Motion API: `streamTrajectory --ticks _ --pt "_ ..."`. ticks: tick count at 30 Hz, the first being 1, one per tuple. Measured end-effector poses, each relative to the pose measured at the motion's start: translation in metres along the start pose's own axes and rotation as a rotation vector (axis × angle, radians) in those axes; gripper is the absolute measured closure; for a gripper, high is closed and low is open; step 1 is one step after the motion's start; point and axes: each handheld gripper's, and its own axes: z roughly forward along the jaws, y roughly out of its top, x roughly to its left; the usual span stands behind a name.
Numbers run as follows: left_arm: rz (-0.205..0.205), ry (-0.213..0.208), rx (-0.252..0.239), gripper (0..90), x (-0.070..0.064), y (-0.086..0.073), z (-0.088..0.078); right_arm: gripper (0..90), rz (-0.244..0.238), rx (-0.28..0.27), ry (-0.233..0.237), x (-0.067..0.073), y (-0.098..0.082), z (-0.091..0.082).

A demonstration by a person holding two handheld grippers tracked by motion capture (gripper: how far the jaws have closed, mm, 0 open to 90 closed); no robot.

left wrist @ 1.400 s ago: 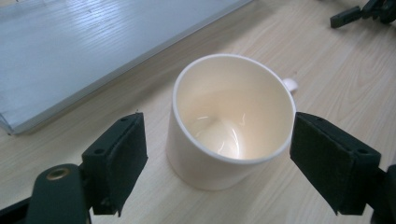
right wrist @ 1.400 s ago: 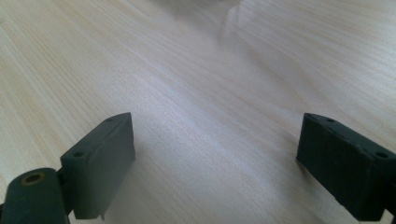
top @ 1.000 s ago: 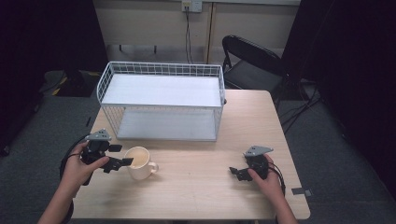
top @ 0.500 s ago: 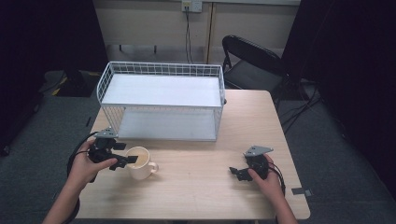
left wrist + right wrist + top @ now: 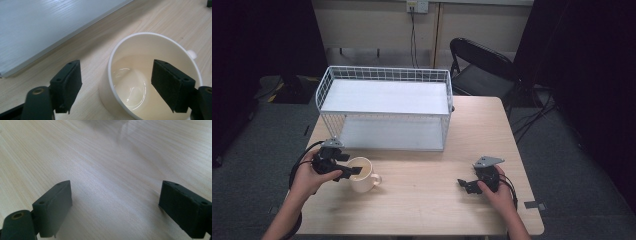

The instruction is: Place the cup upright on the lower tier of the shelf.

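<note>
Left claw (image 5: 116, 86) now straddles mug (image 5: 160, 75) rim (jaws closing, w/o contact yet).

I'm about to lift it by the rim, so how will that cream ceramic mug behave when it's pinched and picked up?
The cream ceramic mug looks rigid and glossy, so its wall may slip between the left tongs, whose jaws straddle it and have just been closing. It appears empty, probably light. Gripped on one side, it may tilt.
</note>
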Motion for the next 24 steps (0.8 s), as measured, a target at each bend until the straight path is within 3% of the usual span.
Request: streamTrajectory --ticks 24 --pt "0.008 0.069 0.121 51.1 0.002 0.001 0.013 10.5 0.0 0.0 -0.001 0.0 0.0 0.0"
